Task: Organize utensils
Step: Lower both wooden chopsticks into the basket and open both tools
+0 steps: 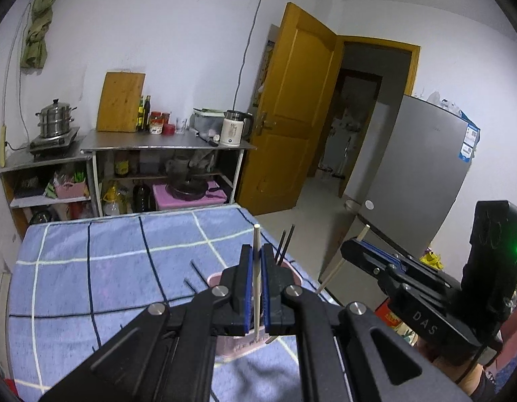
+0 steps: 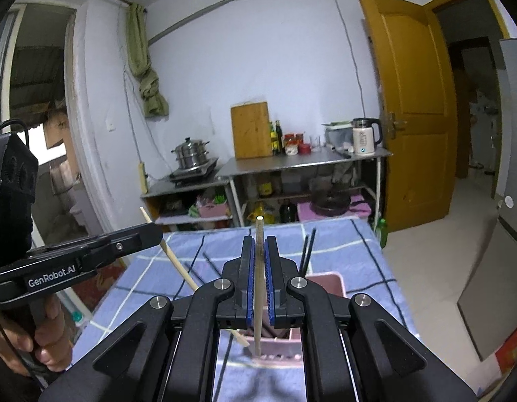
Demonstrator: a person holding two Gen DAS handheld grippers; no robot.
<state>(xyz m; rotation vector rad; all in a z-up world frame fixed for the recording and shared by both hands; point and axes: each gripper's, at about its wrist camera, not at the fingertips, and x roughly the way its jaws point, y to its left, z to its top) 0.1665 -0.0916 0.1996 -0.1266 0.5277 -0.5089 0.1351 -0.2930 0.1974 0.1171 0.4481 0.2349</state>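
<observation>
Left wrist view: the left gripper (image 1: 257,279) was clenched on a pale chopstick (image 1: 256,251), held upright above the pink holder (image 1: 258,343) near the right edge of the checked blue bedcover (image 1: 107,268). Black chopsticks (image 1: 285,243) stood in the holder.

Right wrist view: the right gripper (image 2: 258,279) likewise gripped a second pale chopstick (image 2: 259,234) over the holder. Risk noted: both sticks were pinched mid-length, so either could pivot, slip, or strike the holder rim and tip it
</observation>
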